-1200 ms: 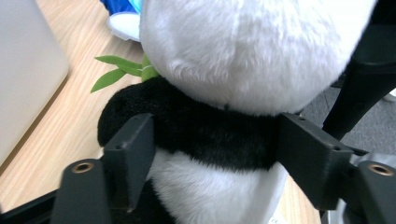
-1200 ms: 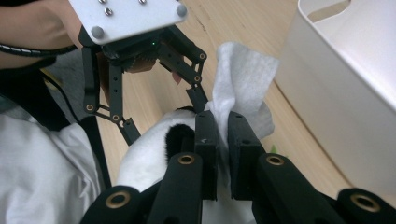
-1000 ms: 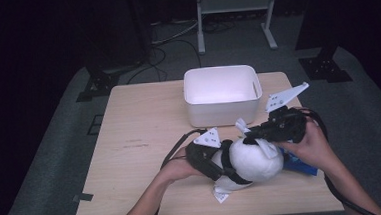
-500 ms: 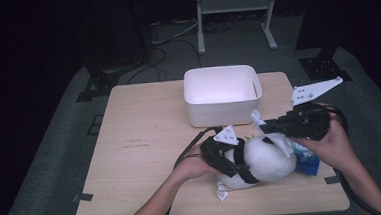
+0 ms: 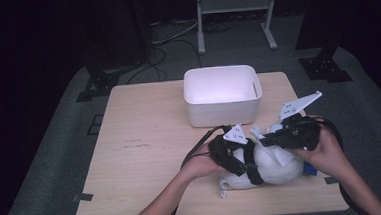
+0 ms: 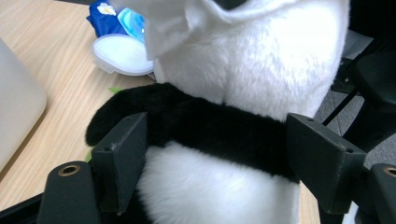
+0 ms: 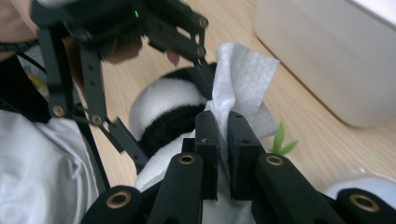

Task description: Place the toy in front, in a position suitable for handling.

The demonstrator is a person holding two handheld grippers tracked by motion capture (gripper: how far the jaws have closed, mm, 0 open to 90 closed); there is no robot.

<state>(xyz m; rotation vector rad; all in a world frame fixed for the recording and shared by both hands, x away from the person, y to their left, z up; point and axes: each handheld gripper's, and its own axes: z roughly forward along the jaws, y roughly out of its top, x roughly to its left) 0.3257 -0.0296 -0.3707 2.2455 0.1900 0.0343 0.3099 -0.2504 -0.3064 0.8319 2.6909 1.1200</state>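
Your left tool (image 5: 241, 157) sits around the panda plush toy (image 5: 272, 165), which lies on the surface (image 5: 145, 145) near its front edge, in front of the white bin (image 5: 223, 95) and a little to the right of it. In the left gripper view the two jaws stand on either side of the toy's white body, level with the black band of fur (image 6: 210, 126) that runs across it. The jaws have just been closing with the toy between them; the left pad (image 6: 123, 158) lies against the fur, while on the other side you cannot tell whether the pad presses or only stands close.

Your right tool (image 5: 273, 140) is closed on a white wipe (image 7: 243, 79). In the right gripper view the two jaws stand nearly together, with the cloth pinched between them and its free end rising above the tips. The wipe lies over the top of the toy, just beside the far jaw of your left tool.

Beyond the toy, the left gripper view shows a round white lid (image 6: 121, 53) with a blue packet (image 6: 105, 18) behind it, both on the surface. A small green leaf (image 7: 282, 140) lies on the wood between the toy and the bin. The bin stands well apart from both tools.
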